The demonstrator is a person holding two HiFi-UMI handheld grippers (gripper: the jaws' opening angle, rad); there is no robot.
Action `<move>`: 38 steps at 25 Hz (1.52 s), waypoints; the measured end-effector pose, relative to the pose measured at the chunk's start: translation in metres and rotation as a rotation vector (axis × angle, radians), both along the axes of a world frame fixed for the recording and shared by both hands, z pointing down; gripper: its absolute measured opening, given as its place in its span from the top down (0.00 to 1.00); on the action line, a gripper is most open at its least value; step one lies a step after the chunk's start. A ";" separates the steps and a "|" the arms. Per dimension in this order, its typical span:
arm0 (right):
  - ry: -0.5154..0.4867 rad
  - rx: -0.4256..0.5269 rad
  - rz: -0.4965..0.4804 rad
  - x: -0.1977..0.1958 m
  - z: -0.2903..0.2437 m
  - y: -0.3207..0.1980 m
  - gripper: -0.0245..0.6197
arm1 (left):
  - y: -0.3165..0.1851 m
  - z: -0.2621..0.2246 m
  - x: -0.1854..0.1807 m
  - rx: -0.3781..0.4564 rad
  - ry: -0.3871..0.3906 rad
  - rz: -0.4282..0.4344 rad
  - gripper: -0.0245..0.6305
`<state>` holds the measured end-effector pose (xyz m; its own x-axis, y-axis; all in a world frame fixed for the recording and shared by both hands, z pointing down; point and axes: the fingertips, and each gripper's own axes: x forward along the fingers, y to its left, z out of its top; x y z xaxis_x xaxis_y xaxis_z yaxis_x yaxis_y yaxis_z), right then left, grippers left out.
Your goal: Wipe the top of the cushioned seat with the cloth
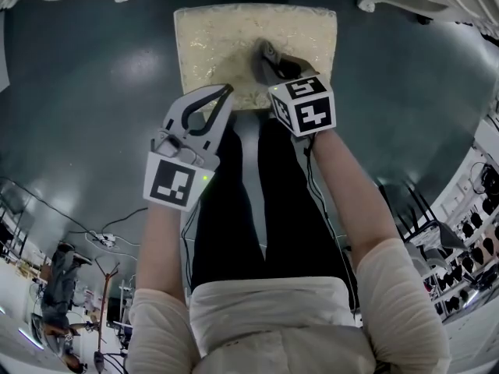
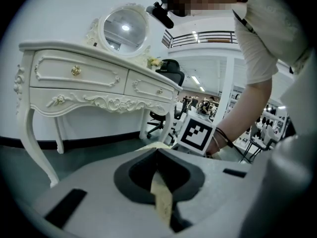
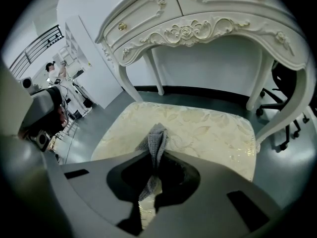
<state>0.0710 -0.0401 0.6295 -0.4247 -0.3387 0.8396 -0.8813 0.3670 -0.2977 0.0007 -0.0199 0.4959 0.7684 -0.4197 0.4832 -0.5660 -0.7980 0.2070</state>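
Right gripper view looks along my right gripper (image 3: 156, 155), whose jaws are pressed together on a small grey knitted cloth (image 3: 158, 135); a fold of it sticks out past the tips and a tail hangs back through the gap. Beyond the tips lies the square cream cushioned seat with its pale leaf pattern (image 3: 208, 128), under the front of a white carved dressing table (image 3: 208, 29). From the head view, this gripper sits over the near middle of the seat, so almost all of the cushion stretches away from me and to either side, a little wider across than deep. I cannot tell whether the cloth is touching the fabric or just above it. My left gripper (image 1: 226, 90) rests at the seat's near edge, left of the other, jaws closed with nothing between them; only a sliver of cream cushion shows through the slot in its own view. The right one has the cloth and is nearer the work, so I judge that wiping falls to it: lower the cloth flat, then sweep outward from this near edge.
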 end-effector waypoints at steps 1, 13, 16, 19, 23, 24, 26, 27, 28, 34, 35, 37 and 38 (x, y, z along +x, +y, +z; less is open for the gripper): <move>0.006 0.002 0.001 0.007 0.000 0.000 0.92 | 0.000 0.000 0.006 0.003 0.001 0.004 0.96; 0.034 -0.003 0.061 0.093 0.000 0.017 0.92 | 0.006 -0.003 0.072 0.012 -0.004 0.019 0.96; 0.035 0.000 0.068 0.112 -0.001 0.019 0.92 | 0.011 -0.002 0.091 0.020 -0.016 0.039 0.96; 0.041 -0.001 0.082 0.129 -0.001 0.023 0.92 | 0.015 -0.003 0.107 0.022 -0.016 0.043 0.96; 0.086 -0.020 0.101 0.153 -0.002 0.034 0.92 | 0.021 -0.012 0.120 0.031 -0.005 0.020 0.96; 0.101 -0.020 0.096 0.159 -0.002 0.037 0.92 | 0.022 -0.013 0.121 0.030 -0.007 0.012 0.96; 0.132 0.000 0.070 0.168 -0.006 0.039 0.92 | 0.022 -0.014 0.123 0.033 -0.013 0.004 0.96; 0.143 0.014 0.056 0.170 -0.010 0.039 0.92 | 0.021 -0.015 0.124 0.036 -0.011 0.002 0.96; 0.148 0.024 0.048 0.171 -0.014 0.039 0.92 | 0.021 -0.017 0.123 0.039 -0.005 -0.002 0.96; 0.115 0.045 0.057 0.144 -0.043 0.051 0.92 | 0.025 -0.035 0.108 0.056 0.031 -0.005 0.96; 0.104 0.042 0.059 0.135 -0.047 0.054 0.92 | 0.026 -0.038 0.102 0.058 0.031 -0.002 0.96; 0.082 0.037 0.066 0.116 -0.052 0.060 0.92 | 0.030 -0.041 0.088 0.060 0.027 0.004 0.96; 0.072 0.035 0.070 0.105 -0.054 0.063 0.92 | 0.032 -0.041 0.080 0.062 0.024 0.008 0.96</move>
